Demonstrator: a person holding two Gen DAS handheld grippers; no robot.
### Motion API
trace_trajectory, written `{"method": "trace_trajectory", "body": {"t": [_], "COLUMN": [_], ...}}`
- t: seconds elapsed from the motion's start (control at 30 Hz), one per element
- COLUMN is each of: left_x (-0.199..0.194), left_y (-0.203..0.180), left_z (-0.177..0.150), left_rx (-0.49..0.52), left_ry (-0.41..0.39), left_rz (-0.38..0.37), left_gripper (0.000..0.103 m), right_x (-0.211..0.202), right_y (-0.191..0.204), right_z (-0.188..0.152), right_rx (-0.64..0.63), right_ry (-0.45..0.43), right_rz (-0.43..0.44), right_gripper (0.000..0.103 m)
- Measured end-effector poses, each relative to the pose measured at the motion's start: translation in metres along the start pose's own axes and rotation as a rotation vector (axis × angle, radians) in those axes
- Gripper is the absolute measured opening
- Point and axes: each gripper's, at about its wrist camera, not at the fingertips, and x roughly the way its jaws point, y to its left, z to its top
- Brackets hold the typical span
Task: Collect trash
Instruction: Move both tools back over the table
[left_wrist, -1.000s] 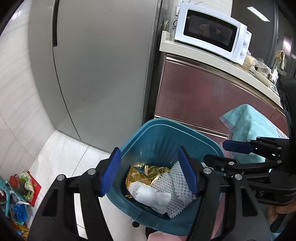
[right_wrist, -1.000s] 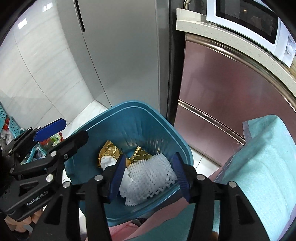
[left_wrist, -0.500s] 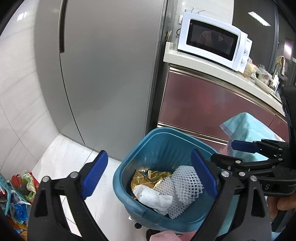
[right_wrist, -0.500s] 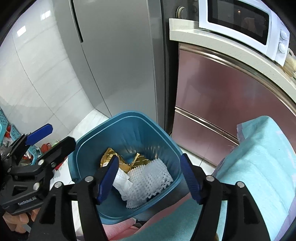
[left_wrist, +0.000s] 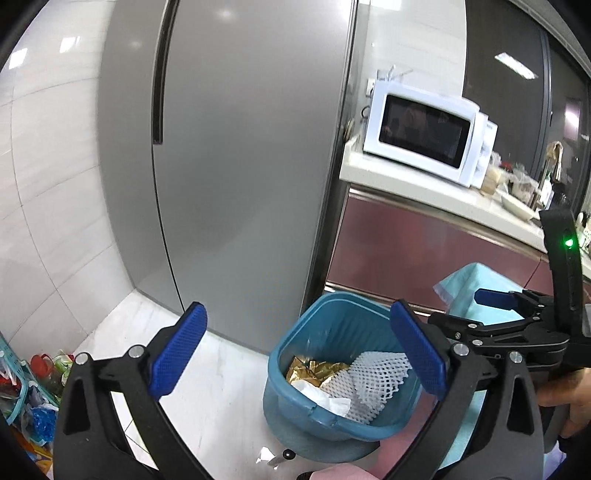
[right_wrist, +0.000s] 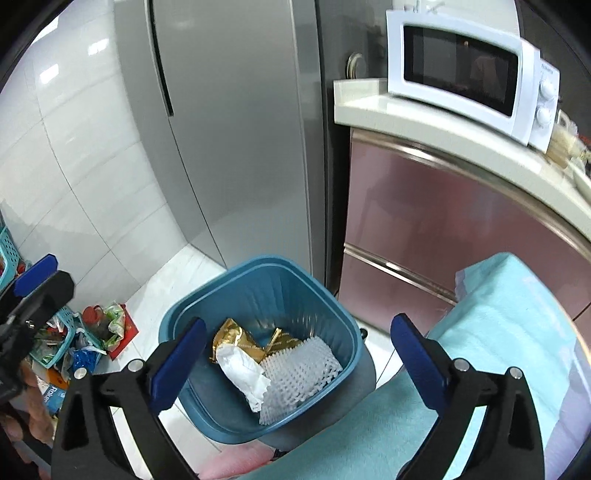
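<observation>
A blue trash bin (left_wrist: 295, 402) (right_wrist: 325, 295) stands on the floor beside the fridge. Inside lie a gold foil wrapper (left_wrist: 314, 371) (right_wrist: 232, 338), a crumpled white paper (left_wrist: 325, 400) (right_wrist: 243, 373) and a white foam net (left_wrist: 376, 380) (right_wrist: 299, 369). My left gripper (left_wrist: 299, 358) is open and empty, above and behind the bin. My right gripper (right_wrist: 295, 358) is open and empty above the bin; it also shows in the left wrist view (left_wrist: 491, 299) at right.
A grey fridge (left_wrist: 240, 166) stands behind the bin. A white microwave (left_wrist: 424, 136) sits on the counter (right_wrist: 443, 129) above maroon cabinets (right_wrist: 443, 229). A light blue cloth (right_wrist: 509, 332) covers a surface at right. A teal basket with clutter (right_wrist: 62, 339) sits on the floor at left.
Both grippers have risen and pulled back from the bin, and both have opened wider. The bin looks smaller and lower in both views.
</observation>
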Motion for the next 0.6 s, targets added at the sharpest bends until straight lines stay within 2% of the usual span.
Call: {"method": "trace_trajectory", "body": {"t": [0.17,0.33,0.5,0.6], "left_x": [-0.031,-0.062,-0.087,-0.097], "left_y": [0.000,-0.011,-0.045,-0.073], "left_z": [0.004,0.004,-0.001,-0.010], "left_rx": [0.019,0.041,0.089,0.138], "left_ry": [-0.043,-0.078,-0.099,-0.096], "left_rz": [0.003,-0.025,-0.089,-0.157], "left_gripper": [0.097,0.097,0.098,0.098], "right_x": [-0.025,-0.064,-0.120,-0.154], "right_y": [0.008,0.006,-0.015,-0.035], "right_z": [0.001,-0.009,-0.044,-0.078], "right_rx": [-0.009,-0.014,0.008,0.045], "right_ry": [-0.046,-0.108,-0.172,-0.199], "right_rz": [0.003,0.004,-0.013,-0.061], "right_gripper": [0.096,0.096,0.096,0.096]}}
